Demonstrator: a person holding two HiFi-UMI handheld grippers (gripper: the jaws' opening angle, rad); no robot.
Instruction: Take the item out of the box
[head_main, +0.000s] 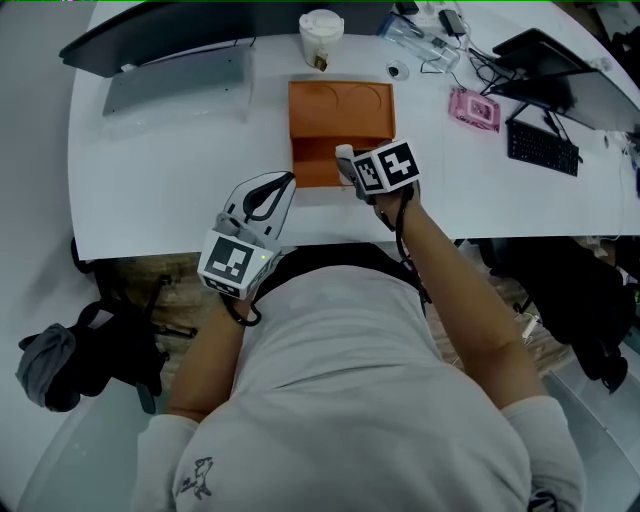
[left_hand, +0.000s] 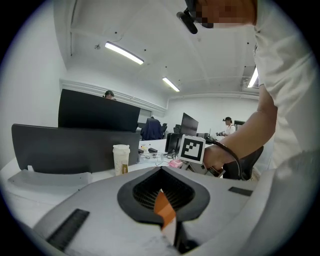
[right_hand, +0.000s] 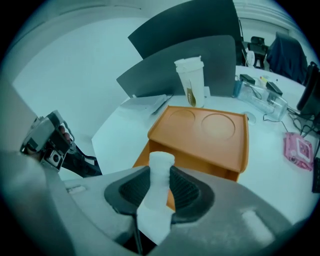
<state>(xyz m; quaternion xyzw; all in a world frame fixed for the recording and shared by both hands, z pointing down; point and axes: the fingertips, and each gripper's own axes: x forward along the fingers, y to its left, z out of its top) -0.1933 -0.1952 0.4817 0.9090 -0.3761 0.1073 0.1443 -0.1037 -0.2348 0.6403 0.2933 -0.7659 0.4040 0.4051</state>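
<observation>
White table (head_main: 170, 160) carries the orange box (head_main: 340, 110) at the middle of its front edge. The panel with two round hollows lies on the far side and the open compartment faces the person.

At the compartment's front right corner sits the right gripper (head_main: 352, 168), aimed steeply down. Its jaws are closed partway on the white item (right_hand: 161, 165), a pale cylinder pinched on both sides by the ribbed pads. The item's long axis runs along the jaws, and its rounded end sticks out past the tips toward the box.

By the look of it the item is already above the compartment rather than resting in it, though the head view does not show the gap under it. Carrying it off would then be the right hand's job alone, moving up and away from the box toward bare table.

The left gripper (head_main: 272, 192) hangs off the table's front edge, left of the box and apart from it. Its jaws are pressed together on a thin orange strip (left_hand: 164, 210) with a white lower end.
</observation>
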